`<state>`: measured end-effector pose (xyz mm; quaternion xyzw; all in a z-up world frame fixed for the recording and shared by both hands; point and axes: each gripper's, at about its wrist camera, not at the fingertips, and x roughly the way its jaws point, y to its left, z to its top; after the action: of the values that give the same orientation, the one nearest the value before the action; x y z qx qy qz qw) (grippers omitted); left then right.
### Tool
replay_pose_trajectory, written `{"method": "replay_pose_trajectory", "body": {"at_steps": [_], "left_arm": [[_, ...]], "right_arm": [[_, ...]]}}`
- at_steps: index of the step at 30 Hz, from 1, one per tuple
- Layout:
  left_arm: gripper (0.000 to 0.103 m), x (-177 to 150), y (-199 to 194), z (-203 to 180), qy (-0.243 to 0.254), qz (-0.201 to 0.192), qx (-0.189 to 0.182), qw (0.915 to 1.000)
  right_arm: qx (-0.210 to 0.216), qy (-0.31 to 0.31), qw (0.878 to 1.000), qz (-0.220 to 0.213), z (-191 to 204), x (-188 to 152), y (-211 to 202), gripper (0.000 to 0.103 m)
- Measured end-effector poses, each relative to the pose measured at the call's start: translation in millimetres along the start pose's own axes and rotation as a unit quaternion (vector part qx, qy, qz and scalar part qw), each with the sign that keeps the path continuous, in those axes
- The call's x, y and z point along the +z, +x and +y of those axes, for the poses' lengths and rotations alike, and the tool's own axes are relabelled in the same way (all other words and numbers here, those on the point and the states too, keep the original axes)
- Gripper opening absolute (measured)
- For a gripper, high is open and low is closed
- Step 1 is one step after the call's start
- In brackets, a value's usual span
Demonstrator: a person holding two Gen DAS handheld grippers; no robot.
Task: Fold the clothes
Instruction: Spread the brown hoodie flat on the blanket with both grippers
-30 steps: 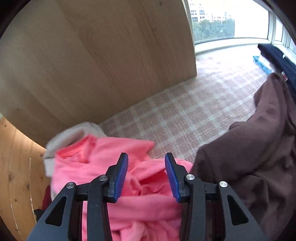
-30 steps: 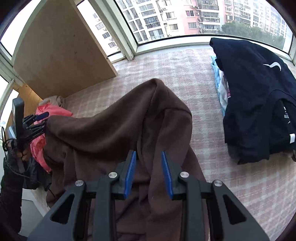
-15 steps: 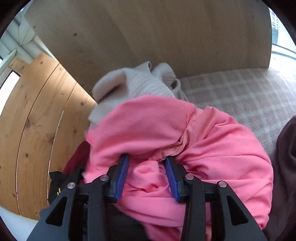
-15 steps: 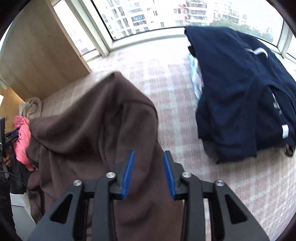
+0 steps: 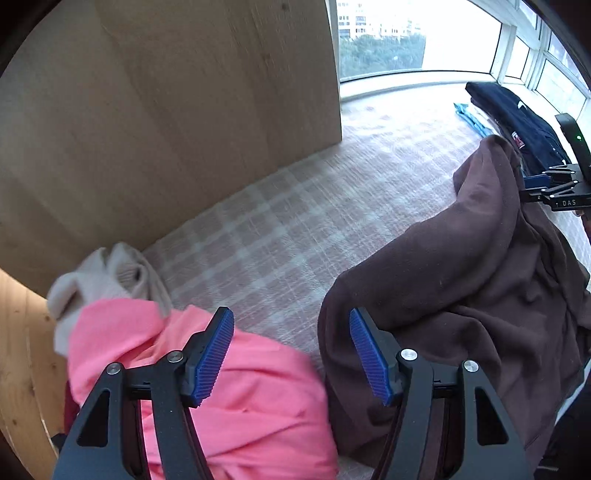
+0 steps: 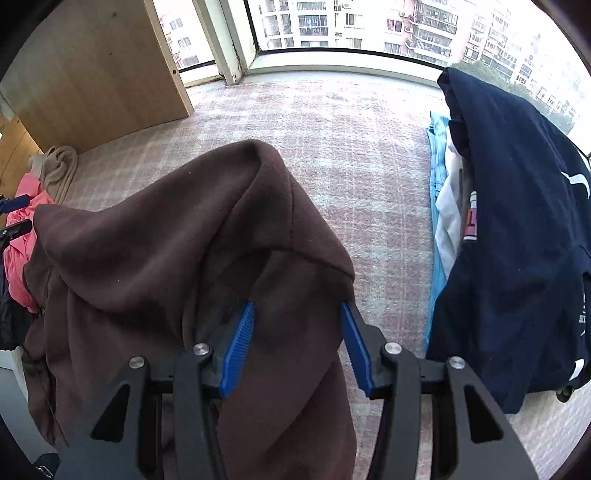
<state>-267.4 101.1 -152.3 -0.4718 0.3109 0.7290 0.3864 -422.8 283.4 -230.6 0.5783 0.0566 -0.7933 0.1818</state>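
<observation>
Four garments (image 6: 192,236) on plaid-covered surface (image 6: 351,166) by windows (image 6: 332,26)

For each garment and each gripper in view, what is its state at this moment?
brown garment: bunched, unfolded, on the mat
pink garment: crumpled heap
beige garment: crumpled, beside the pink one
navy garment: lying over a pile of clothes
left gripper: jaws open, empty
right gripper: jaws open around a brown fold

Both grippers are black linkage frames with silver screws; ribbed blue pads (image 5: 216,354) line the jaws.
</observation>
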Motion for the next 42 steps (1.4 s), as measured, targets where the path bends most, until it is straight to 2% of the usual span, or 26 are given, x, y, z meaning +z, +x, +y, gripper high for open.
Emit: {"method": "replay_pose_trajectory", "body": {"at_steps": [1,3,4,5,7,8,9,13,17,19,22,24,26,28,29,30,31,33,37,39,42], "left_arm": [[0.063,2.5,7.6,1.6,-0.002,0.01,-0.004,0.9999],[0.063,3.5,17.7,7.0,0.001,0.017,0.014,0.9998],[0.063,2.9,16.7,9.5,0.001,0.013,0.007,0.9999],[0.063,1.0,12.9,10.2,0.003,0.008,-0.013,0.9999],[0.071,-3.9,4.1,9.8,0.012,0.003,-0.066,0.9977],[0.078,-5.9,1.5,7.0,0.019,0.002,-0.088,0.9959],[0.08,-7.6,-0.6,3.8,0.027,0.0,-0.108,0.9938],[0.081,-0.7,10.7,-9.7,0.043,0.009,-0.119,0.9919],[0.08,10.0,32.9,-9.9,0.02,0.028,-0.147,0.9885],[0.074,12.4,40.7,-11.0,0.014,0.035,-0.158,0.9868],[0.048,11.0,45.5,-16.9,0.017,0.046,-0.145,0.9882],[0.025,11.9,48.5,-19.2,0.012,0.051,-0.136,0.9892],[0.014,11.2,45.3,-17.7,0.0,0.048,-0.151,0.9873],[0.011,11.2,38.1,-16.8,-0.005,0.036,-0.151,0.9878],[0.01,11.0,33.4,-17.2,-0.003,0.028,-0.146,0.9888],[0.009,10.6,27.8,-17.6,0.002,0.019,-0.143,0.9896],[0.009,9.2,21.0,-17.7,0.005,0.009,-0.143,0.9897],[0.008,5.3,7.7,-19.4,0.015,-0.004,-0.142,0.9898],[0.007,-17.7,-24.6,-27.3,0.044,-0.021,-0.128,0.9905],[0.007,-36.9,-41.6,-35.7,0.062,-0.028,-0.123,0.99],[0.007,-81.9,-50.8,-54.7,0.087,-0.002,-0.141,0.9861]], "right_arm": [[0.002,0.001,1.0,0.0,-1.2,-0.4,-0.6,0.048],[0.017,0.001,1.0,-0.009,-3.7,-4.6,-7.5,0.048],[0.026,0.0,1.0,-0.014,-5.0,-7.0,-11.1,0.048],[0.034,-0.001,0.999,-0.019,-6.3,-9.3,-14.7,0.048],[0.039,-0.001,0.999,-0.017,-7.5,-8.7,-13.8,0.048],[0.041,-0.001,0.999,-0.016,-8.1,-8.2,-13.0,0.048],[0.043,0.0,0.999,-0.014,-8.6,-7.6,-12.2,0.048],[0.05,0.0,0.999,-0.008,-10.8,-5.5,-8.9,0.048],[0.058,0.0,0.998,-0.001,-13.1,-3.4,-5.6,0.048],[0.061,0.001,0.998,0.002,-14.2,-2.3,-3.9,0.048],[0.059,-0.005,0.998,0.007,-13.3,-2.6,-4.0,0.048],[0.053,-0.011,0.998,0.01,-11.7,-3.7,-5.1,0.048],[0.048,-0.017,0.999,0.013,-10.1,-4.7,-6.2,0.048],[0.043,-0.024,0.999,0.017,-8.5,-5.7,-7.3,0.045],[0.04,-0.027,0.999,0.019,-7.7,-6.2,-7.8,0.023],[0.037,-0.03,0.999,0.02,-6.9,-6.7,-8.4,0.009],[0.035,-0.033,0.999,0.022,-6.1,-7.2,-8.9,0.005],[0.029,-0.034,0.999,0.018,-9.7,-11.4,-19.4,0.005],[0.024,-0.018,1.0,-0.01,-32.5,-32.6,-70.3,0.004],[0.028,-0.011,0.999,-0.024,-44.7,-53.2,-100.0,0.004],[0.0,-0.004,1.0,-0.01,-57.3,-102.9,-127.2,0.004]]}}
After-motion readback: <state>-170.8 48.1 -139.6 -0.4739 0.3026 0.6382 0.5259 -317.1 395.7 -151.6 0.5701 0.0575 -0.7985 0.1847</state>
